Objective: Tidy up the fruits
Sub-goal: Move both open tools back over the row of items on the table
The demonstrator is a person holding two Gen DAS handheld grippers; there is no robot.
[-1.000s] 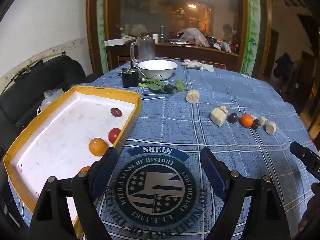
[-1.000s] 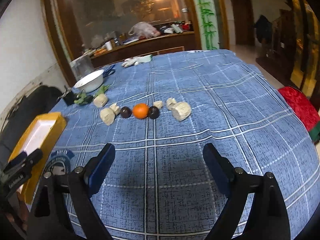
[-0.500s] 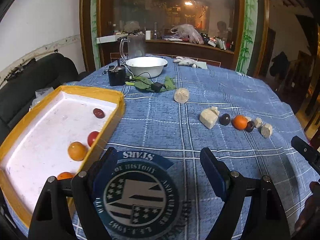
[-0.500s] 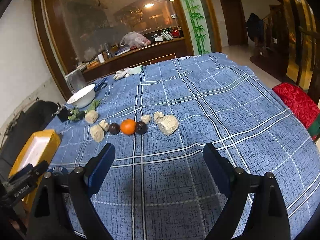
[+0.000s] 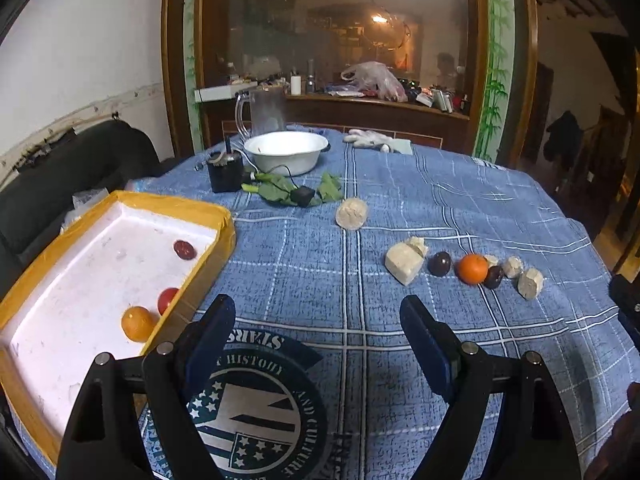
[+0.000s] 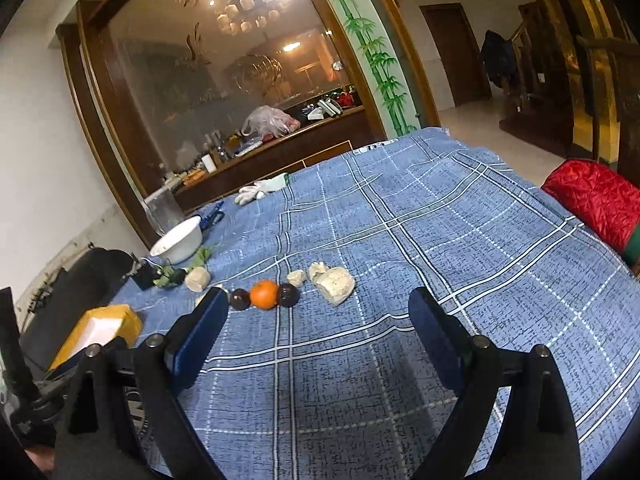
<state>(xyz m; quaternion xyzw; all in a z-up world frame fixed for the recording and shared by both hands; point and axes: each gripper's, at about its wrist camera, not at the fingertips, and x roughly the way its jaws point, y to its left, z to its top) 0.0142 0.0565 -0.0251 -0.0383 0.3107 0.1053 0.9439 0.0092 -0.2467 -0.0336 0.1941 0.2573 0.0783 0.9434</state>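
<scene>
Right wrist view shows the right gripper (image 6: 316,320) with its jaws wide apart and nothing in them. An orange (image 6: 264,294) sits on the blue cloth (image 6: 440,248) just ahead and a little to the left of the gap, with a dark plum (image 6: 288,295) touching it and another dark plum (image 6: 240,299) on its other side. The left gripper (image 5: 318,334) is spread wide and empty too, and the orange (image 5: 473,268) lies far off to its right. So the right hand looks nearer. The yellow tray (image 5: 224,216) with fruit in it sits by the left gripper
</scene>
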